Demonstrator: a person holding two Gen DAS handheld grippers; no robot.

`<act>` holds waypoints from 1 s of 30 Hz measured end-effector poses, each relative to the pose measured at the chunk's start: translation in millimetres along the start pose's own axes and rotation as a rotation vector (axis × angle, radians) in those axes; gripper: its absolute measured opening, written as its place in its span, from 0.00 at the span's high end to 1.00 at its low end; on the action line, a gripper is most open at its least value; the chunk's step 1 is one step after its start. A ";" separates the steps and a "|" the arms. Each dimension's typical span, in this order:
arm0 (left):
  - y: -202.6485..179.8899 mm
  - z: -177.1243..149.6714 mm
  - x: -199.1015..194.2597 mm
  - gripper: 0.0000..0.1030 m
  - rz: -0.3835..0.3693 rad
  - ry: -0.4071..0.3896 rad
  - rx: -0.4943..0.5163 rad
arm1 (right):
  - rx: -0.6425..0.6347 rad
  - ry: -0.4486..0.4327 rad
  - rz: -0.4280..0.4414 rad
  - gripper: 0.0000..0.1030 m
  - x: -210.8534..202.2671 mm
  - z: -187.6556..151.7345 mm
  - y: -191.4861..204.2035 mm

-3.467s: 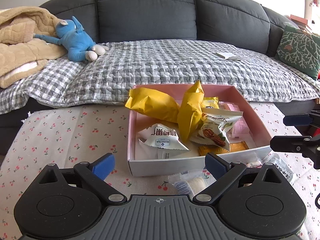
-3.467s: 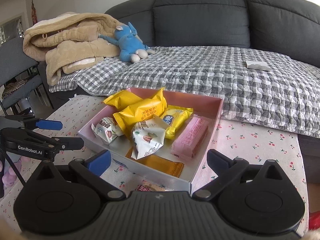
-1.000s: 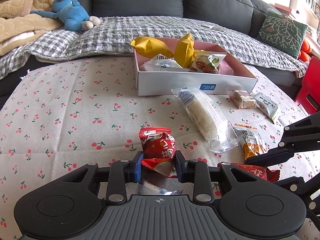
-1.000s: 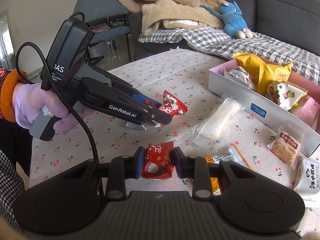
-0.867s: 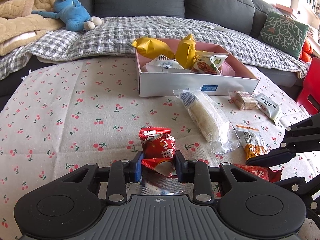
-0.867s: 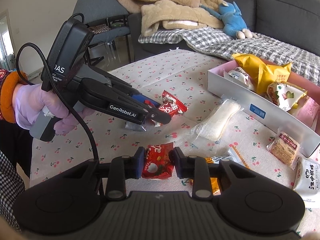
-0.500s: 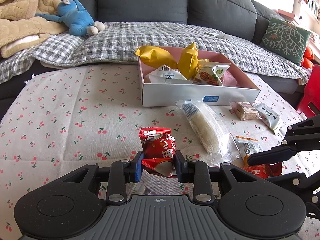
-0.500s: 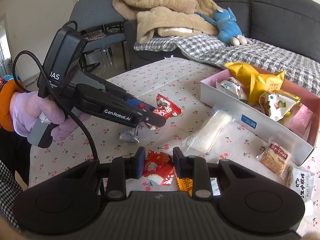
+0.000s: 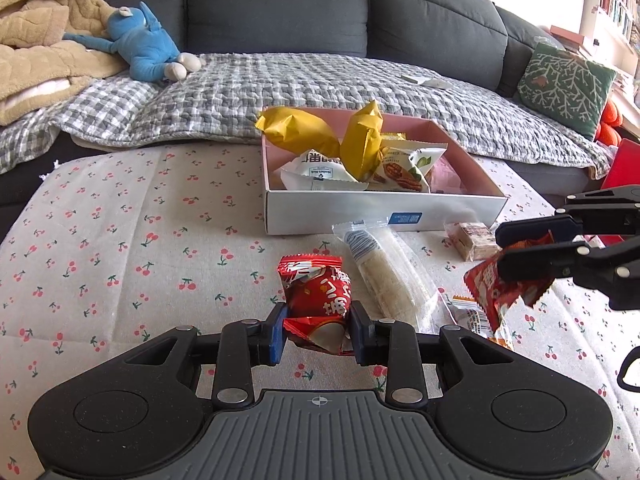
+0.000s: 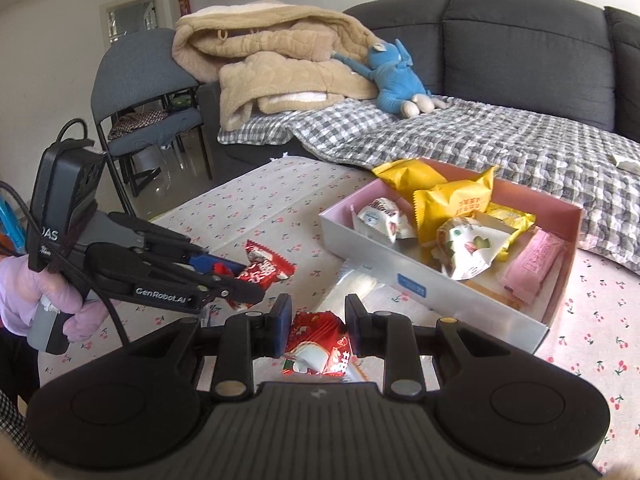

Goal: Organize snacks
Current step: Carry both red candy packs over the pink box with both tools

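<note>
Both red snack packets are now lifted off the cherry-print worktop (image 9: 120,240). The left claw (image 9: 318,326) stays clenched on one red packet (image 9: 318,294); the right claw (image 10: 318,326) grips the other packet (image 10: 316,346). The snack box (image 9: 360,212) lies just ahead, probably next.

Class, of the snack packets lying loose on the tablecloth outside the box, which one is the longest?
The clear-wrapped pale roll directly before the box; the others are short.

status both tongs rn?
Left tongs: shut on a red snack packet.
Right tongs: shut on another red packet.
</note>
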State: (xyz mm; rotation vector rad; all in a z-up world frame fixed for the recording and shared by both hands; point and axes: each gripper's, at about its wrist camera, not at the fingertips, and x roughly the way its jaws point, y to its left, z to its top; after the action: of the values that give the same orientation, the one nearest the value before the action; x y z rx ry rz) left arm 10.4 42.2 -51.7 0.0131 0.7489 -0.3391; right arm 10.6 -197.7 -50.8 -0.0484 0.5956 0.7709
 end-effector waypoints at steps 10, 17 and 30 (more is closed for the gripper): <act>-18.0 18.6 1.3 0.71 -0.031 -0.028 0.001 | 0.104 -0.072 -0.116 0.75 -8.9 16.5 -46.8; -36.5 42.3 6.4 0.71 -0.043 -0.023 0.017 | 0.146 -0.088 -0.167 0.75 -5.1 23.6 -68.8; -65.7 103.8 45.4 0.71 -0.048 0.079 0.039 | 0.200 -0.087 -0.210 0.75 7.3 27.5 -91.3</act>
State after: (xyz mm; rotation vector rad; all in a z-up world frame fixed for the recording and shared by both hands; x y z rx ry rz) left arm 90.2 -47.1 1.3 0.0457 0.8218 -0.4004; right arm 89.2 -252.2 -47.2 0.1051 0.5726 0.5051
